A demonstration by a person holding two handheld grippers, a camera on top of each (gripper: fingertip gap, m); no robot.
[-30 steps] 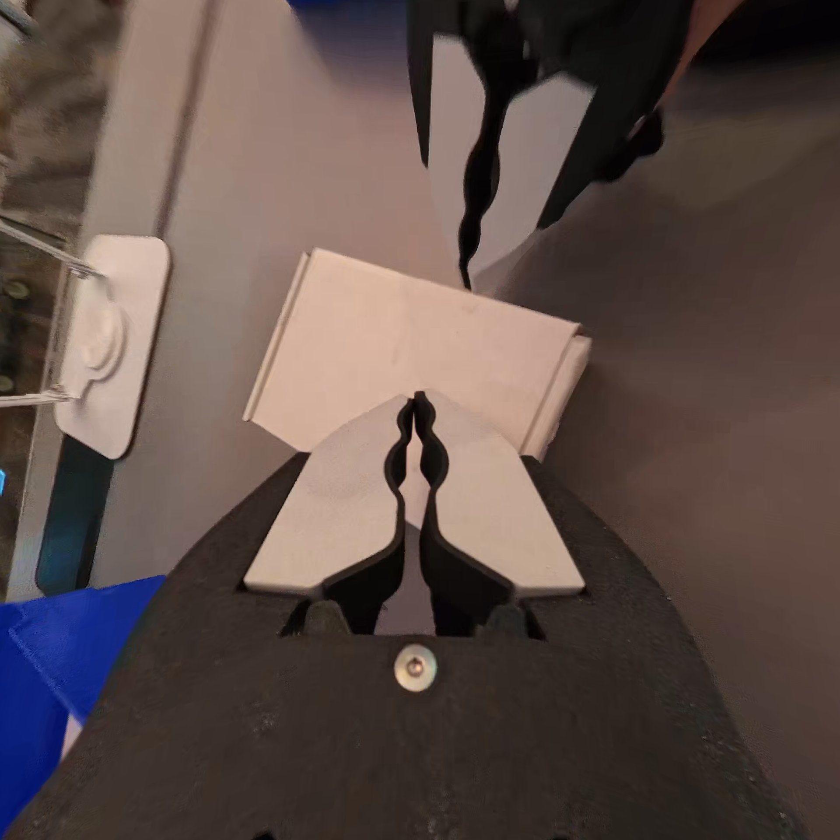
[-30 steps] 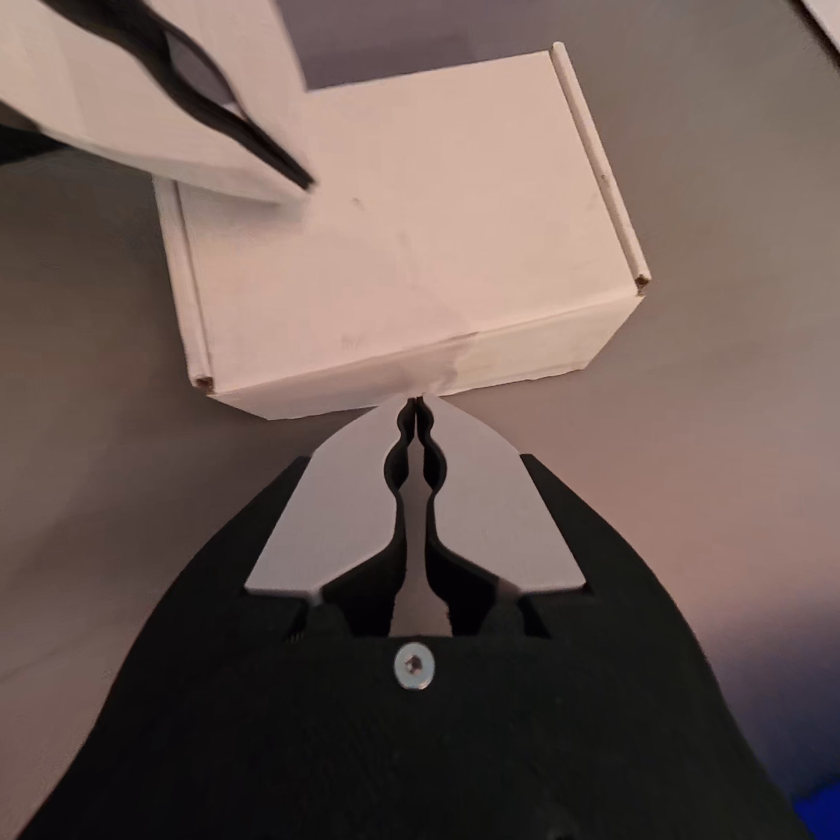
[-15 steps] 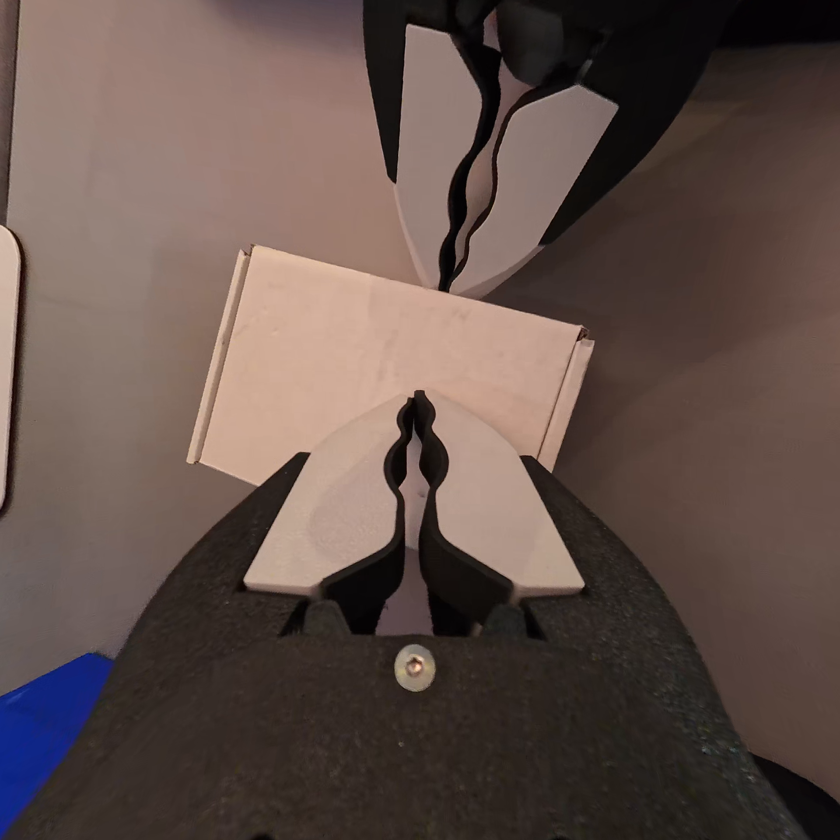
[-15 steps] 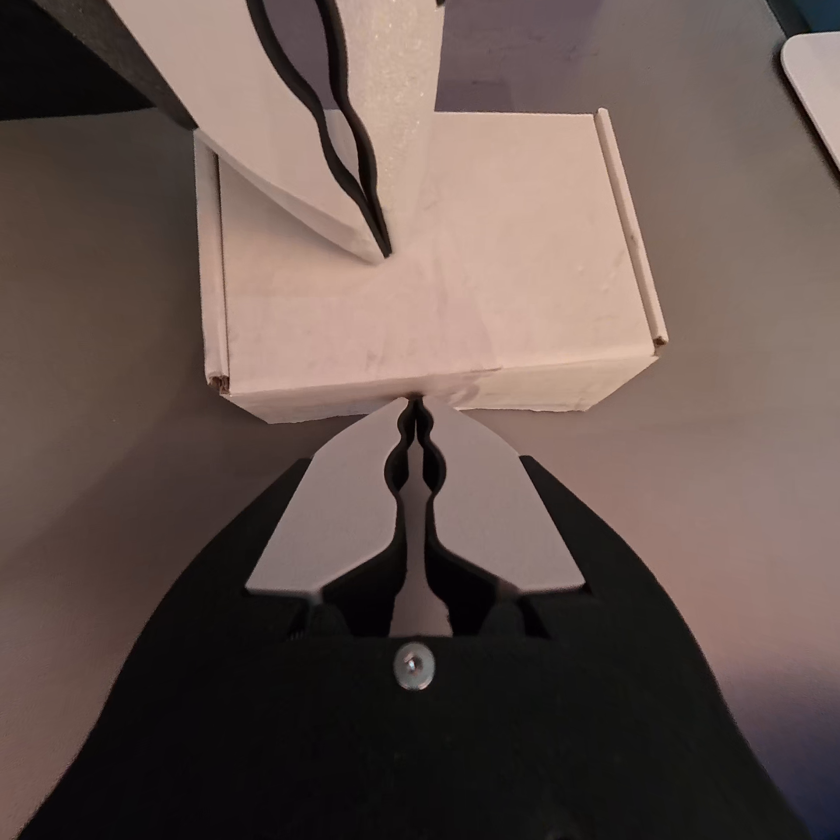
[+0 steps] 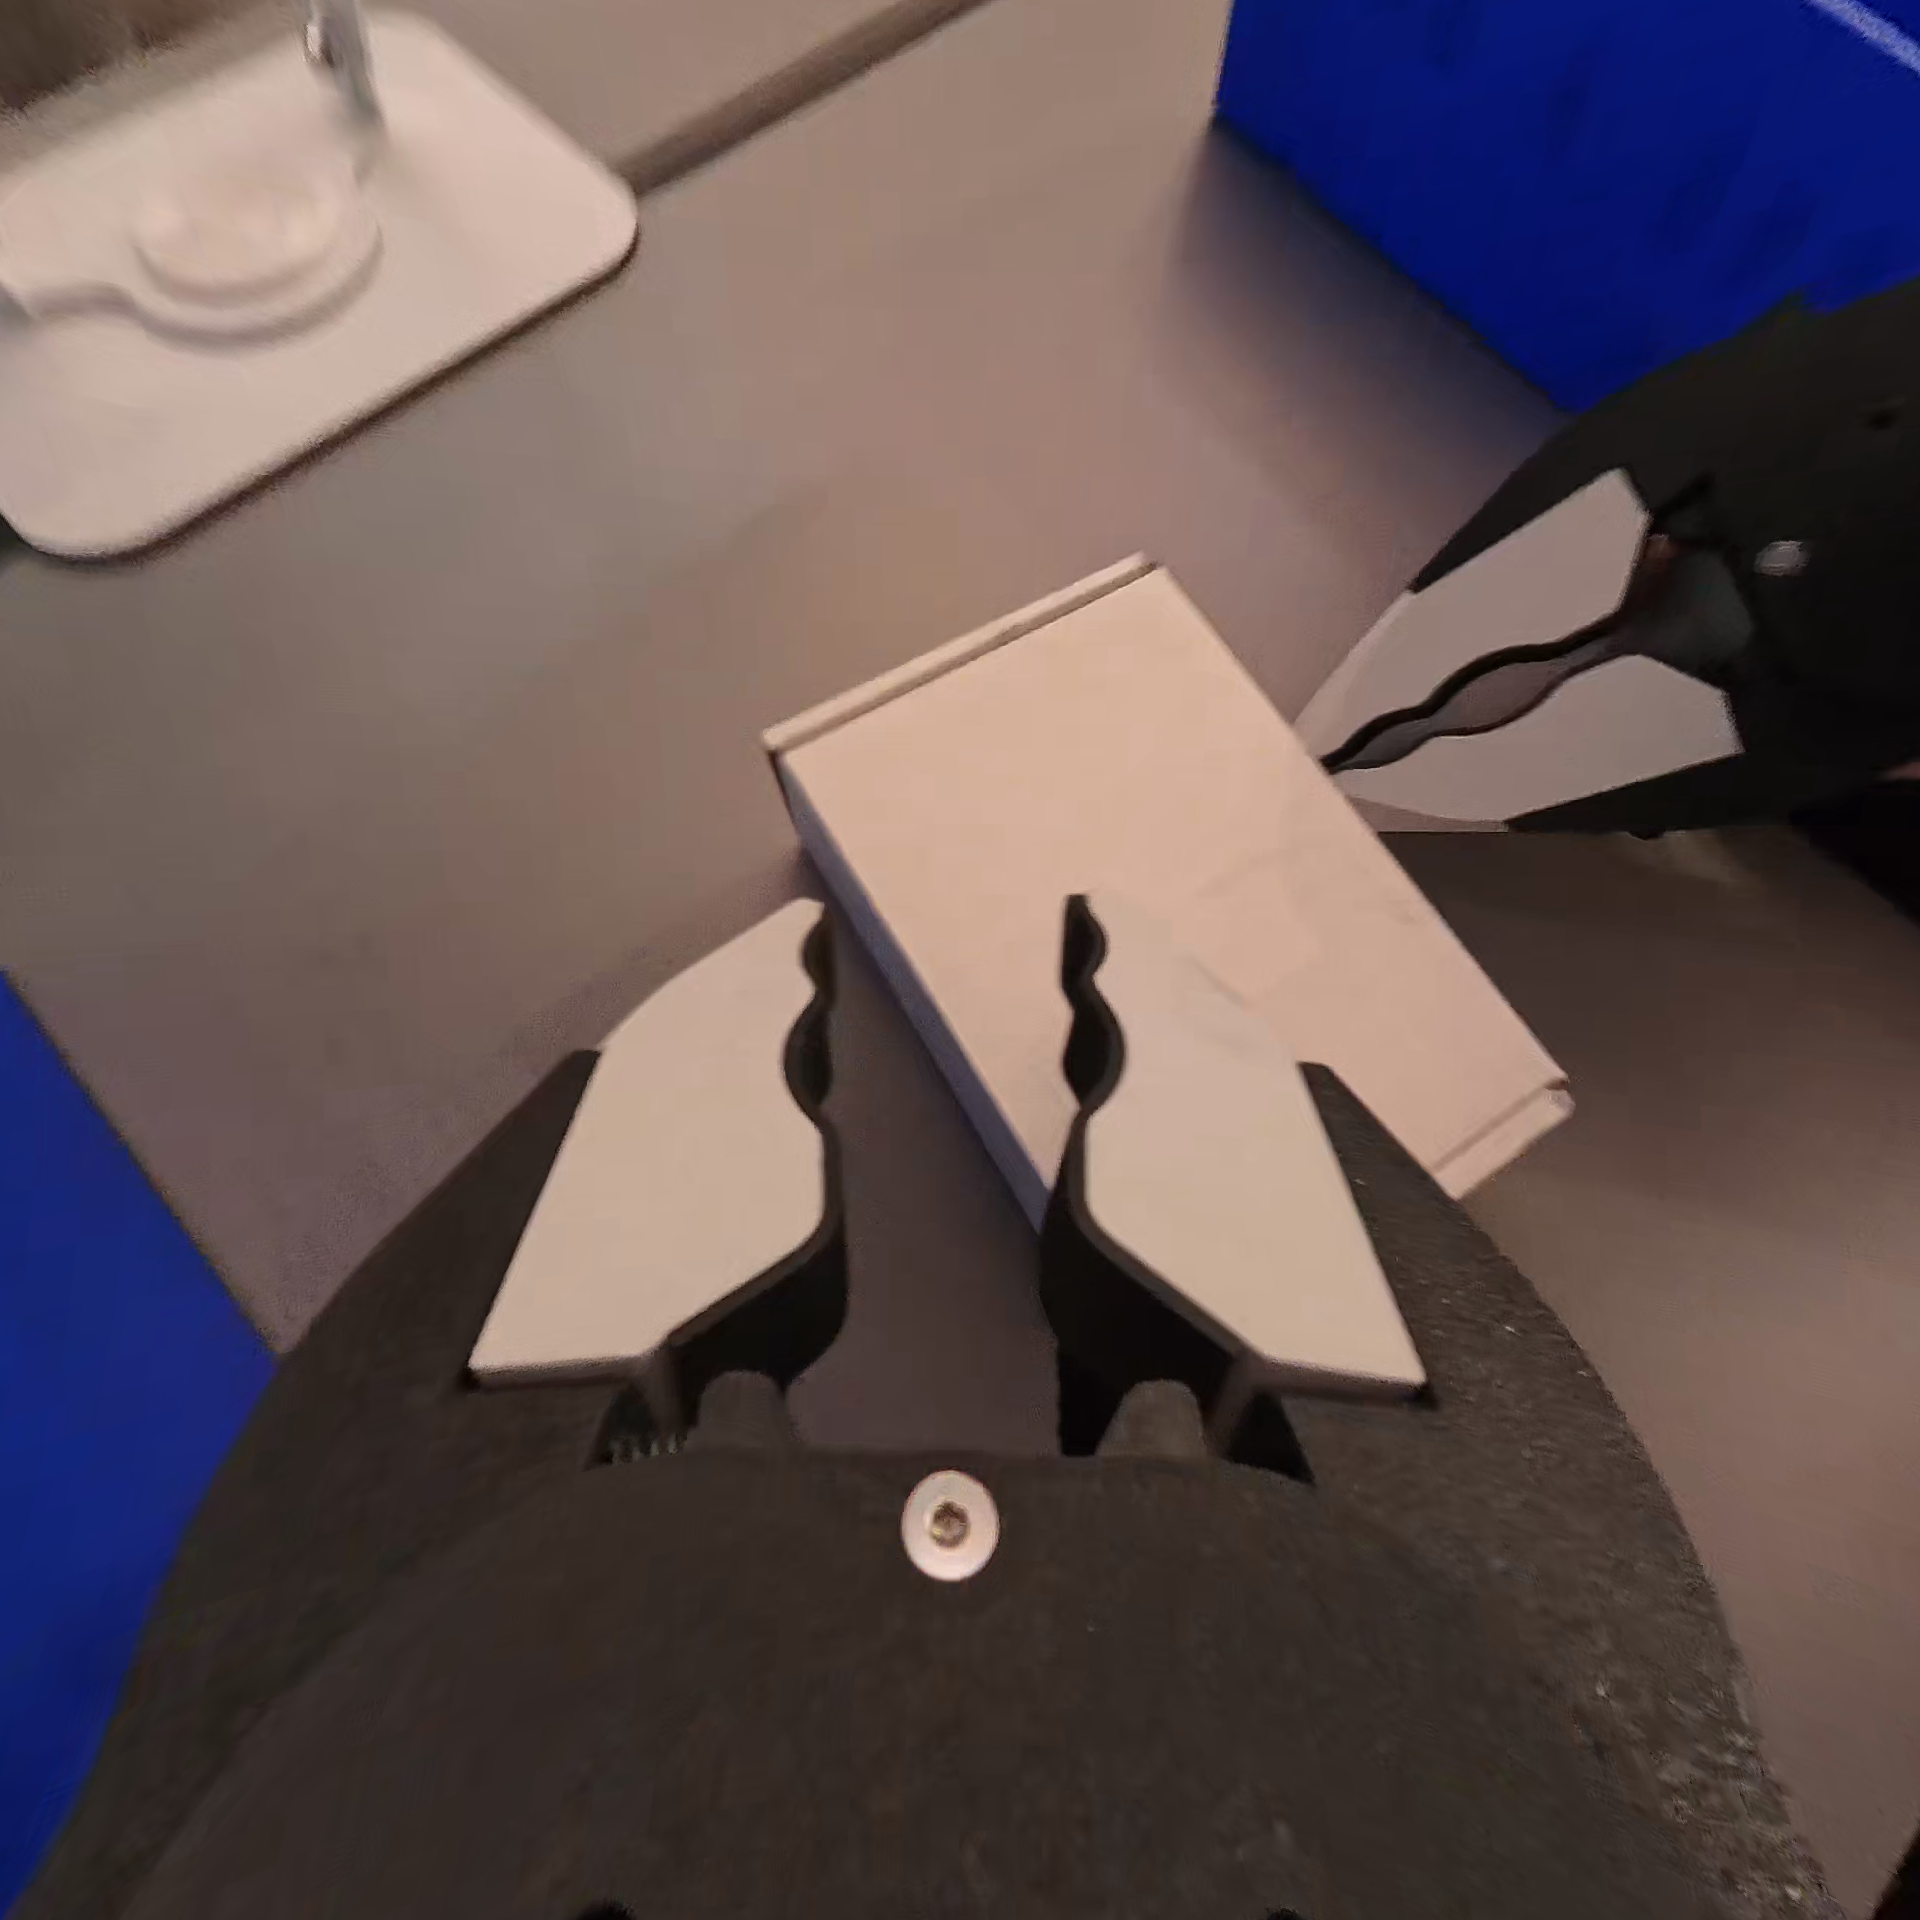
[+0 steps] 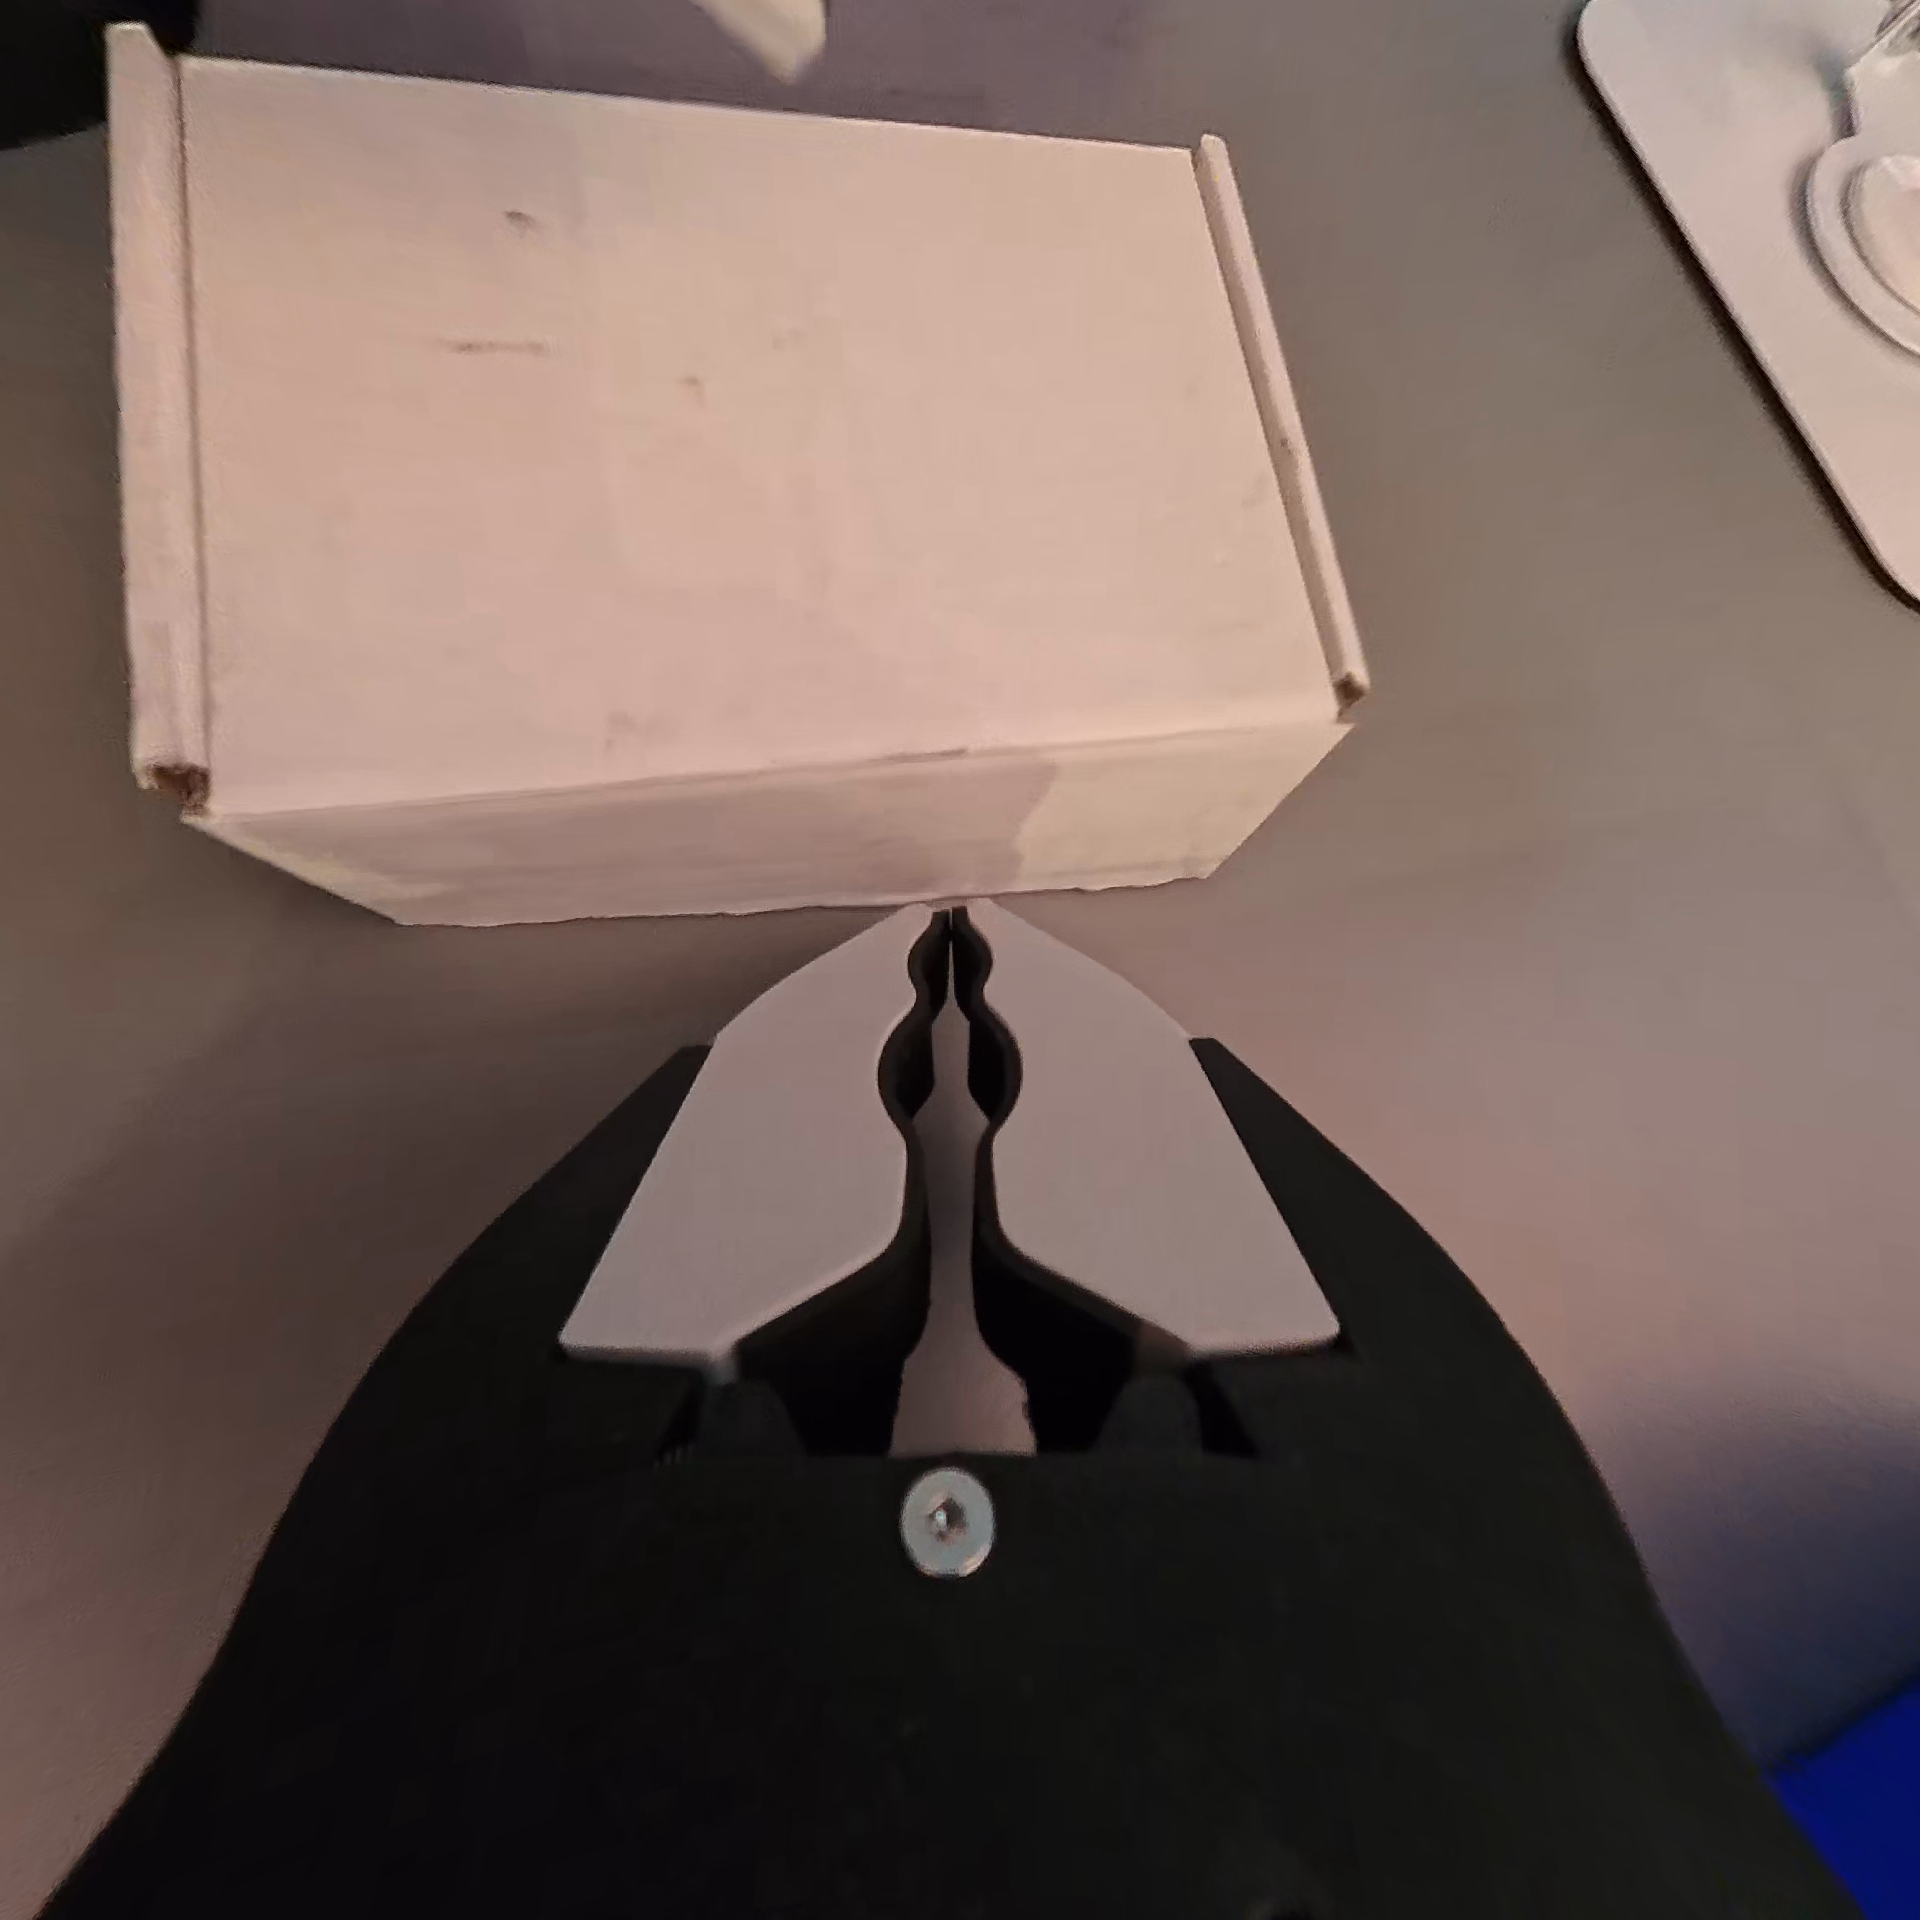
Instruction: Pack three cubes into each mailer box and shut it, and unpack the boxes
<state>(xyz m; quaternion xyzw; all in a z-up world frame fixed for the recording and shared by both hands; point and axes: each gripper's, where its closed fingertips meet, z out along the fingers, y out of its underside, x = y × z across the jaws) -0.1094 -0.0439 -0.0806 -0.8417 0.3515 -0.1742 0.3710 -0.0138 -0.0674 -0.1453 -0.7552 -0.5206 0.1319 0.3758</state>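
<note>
Left wrist view: left gripper (image 5: 940, 914), white fingers in a black body, spread wide and holding nothing. Its right finger (image 5: 1195, 1122) lies over the lid of the mailer box (image 5: 1122, 831); its left finger sits just beside the box's near long wall, over bare tabletop (image 5: 623, 675). Mailer box: white cardboard, shut, flat on the grey tabletop, set at a slant. Right gripper (image 5: 1335, 764): beyond the box's far long side, tips pinched together, close to the box edge; contact cannot be told. Blue bin (image 5: 1558, 156): well beyond the box, upper right. White stand base (image 5: 291, 312): well apart from the box, upper left, blurred.

Right wrist view: right gripper (image 6: 951, 914), fingers closed on nothing, tips at the lower edge of the mailer box (image 6: 707, 468) front wall. White stand base (image 6: 1766, 260): right of the box, apart from it.
</note>
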